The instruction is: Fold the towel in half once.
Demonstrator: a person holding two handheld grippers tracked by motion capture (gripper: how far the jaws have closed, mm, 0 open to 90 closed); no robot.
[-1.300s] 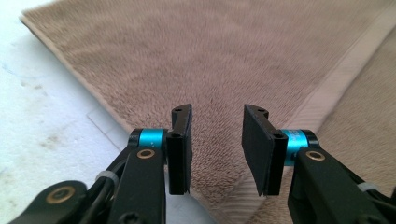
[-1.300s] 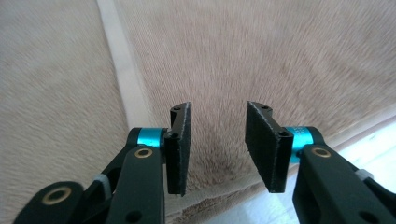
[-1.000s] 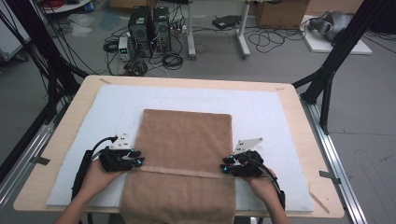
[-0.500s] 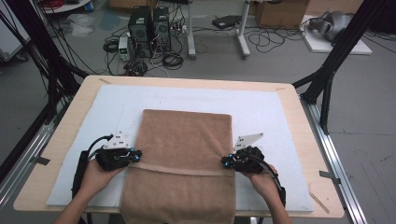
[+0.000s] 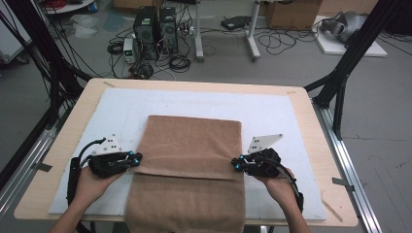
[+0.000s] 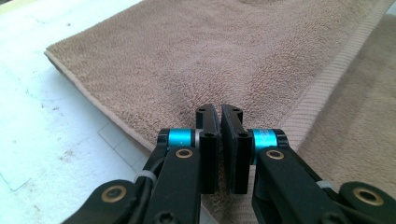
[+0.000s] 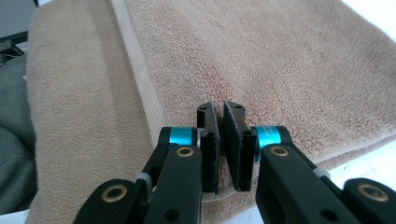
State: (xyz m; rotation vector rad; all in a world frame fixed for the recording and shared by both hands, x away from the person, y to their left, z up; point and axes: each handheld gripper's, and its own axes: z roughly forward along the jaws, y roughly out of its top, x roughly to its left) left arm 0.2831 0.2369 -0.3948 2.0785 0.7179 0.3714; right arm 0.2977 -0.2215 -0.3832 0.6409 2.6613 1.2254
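Note:
A brown towel (image 5: 189, 145) lies folded on the white mat (image 5: 277, 109), its lower layer (image 5: 184, 204) reaching past the table's near edge. My left gripper (image 5: 137, 158) pinches the left side of the upper layer, near its striped hem. On the opposite side my right gripper (image 5: 234, 164) grips the same layer. In the left gripper view the jaws (image 6: 219, 112) are shut on puckered terry cloth (image 6: 196, 56). The right gripper view shows the same: the jaws (image 7: 218, 109) are closed, with the towel (image 7: 261, 56) wrinkling toward them.
The wooden table (image 5: 311, 121) has metal rails (image 5: 350, 160) along both sides. Black frame posts (image 5: 347, 68) rise at its far corners. Computer towers (image 5: 155, 24) and cables sit on the floor beyond. Bare mat lies left, right and behind the towel.
Both grippers have shut on the towel's side edges and risen a little, lifting the upper layer's near hem slightly off the lower layer.

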